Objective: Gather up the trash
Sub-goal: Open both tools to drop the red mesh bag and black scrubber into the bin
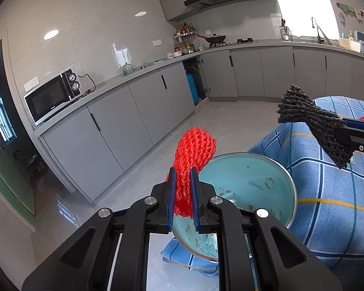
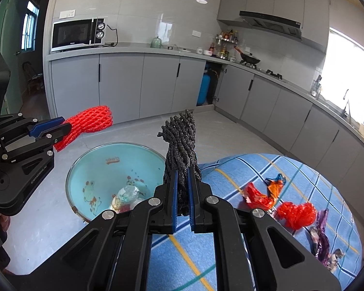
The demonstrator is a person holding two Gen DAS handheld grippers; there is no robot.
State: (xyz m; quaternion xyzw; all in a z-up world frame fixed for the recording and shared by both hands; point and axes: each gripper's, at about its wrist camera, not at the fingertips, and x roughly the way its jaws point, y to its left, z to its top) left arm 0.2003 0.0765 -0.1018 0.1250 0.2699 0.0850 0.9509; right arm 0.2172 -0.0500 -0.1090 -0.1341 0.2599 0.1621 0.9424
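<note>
Trash is in both tools at this moment. The left gripper has its two blue-padded fingers pressed together on a red foam net sleeve, so almost no gap stays between them; the sleeve stands up out of the fingertips and fans wider at its free end. In the right wrist view this same sleeve points sideways, in the air above the floor and just beside the far left rim of the basin.

The right gripper is closed in the same way on a black foam net sleeve, which is twisted in the middle and stands upright past the fingertips. It hangs in the air near the right edge of the basin, over the border of the table.

Below the two tools stands a light blue enamel basin with a metal rim (cartoon frogs are printed inside it). It already holds some crumpled clear plastic and small wrappers at its bottom. The basin sits at the edge of a table covered with a blue checked cloth.

On the cloth, to the right of the right gripper, more trash lies: a red and orange crumpled snack wrapper, a crumpled red plastic piece just beside it, and a purple printed wrapper nearer to the table's edge.

Behind everything, grey kitchen cabinets and a microwave on the counter.
</note>
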